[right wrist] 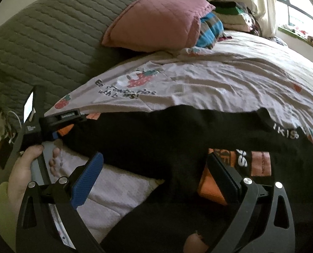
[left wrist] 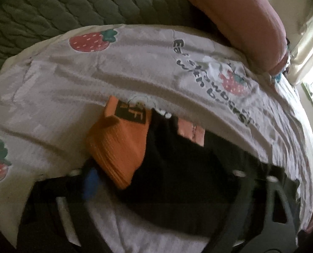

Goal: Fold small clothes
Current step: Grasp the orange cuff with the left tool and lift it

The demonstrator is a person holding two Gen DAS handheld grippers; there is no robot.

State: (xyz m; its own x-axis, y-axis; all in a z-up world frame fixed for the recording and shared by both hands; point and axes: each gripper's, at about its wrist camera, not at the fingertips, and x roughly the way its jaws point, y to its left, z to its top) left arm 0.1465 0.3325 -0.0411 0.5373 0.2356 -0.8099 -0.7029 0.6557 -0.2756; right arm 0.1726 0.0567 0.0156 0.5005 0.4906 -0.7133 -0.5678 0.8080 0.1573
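Garment in hand: one small black piece of clothing [right wrist: 160, 139] with orange panels [right wrist: 211, 185] and a lettered waistband, lying stretched across the bed [right wrist: 240, 80] on a strawberry-print sheet. Step, as judged: the fold is under way, both ends of the garment being taken up, with the fold itself not yet made. Right tool [right wrist: 154, 175]: jaws wide apart, one blue-padded finger [right wrist: 87, 181] on bare sheet at one side, the other at the orange panel, the black cloth between them but not pinched. Left tool [left wrist: 165, 175]: close over an orange ribbed corner [left wrist: 118, 147] of the garment; cloth covers the fingertips, so whether it grips cannot be told. Next move, as judged: the right tool needs to close on the cloth edge, then one end must be carried over the other with the edges matched. Count: one garment being worked; two tools; one pink pillow [right wrist: 156, 19]; one green quilted cover [right wrist: 40, 33]; one stack of folded clothes [right wrist: 232, 14] near the window, number of pieces too small to tell; one striped blue item beside the pillow.
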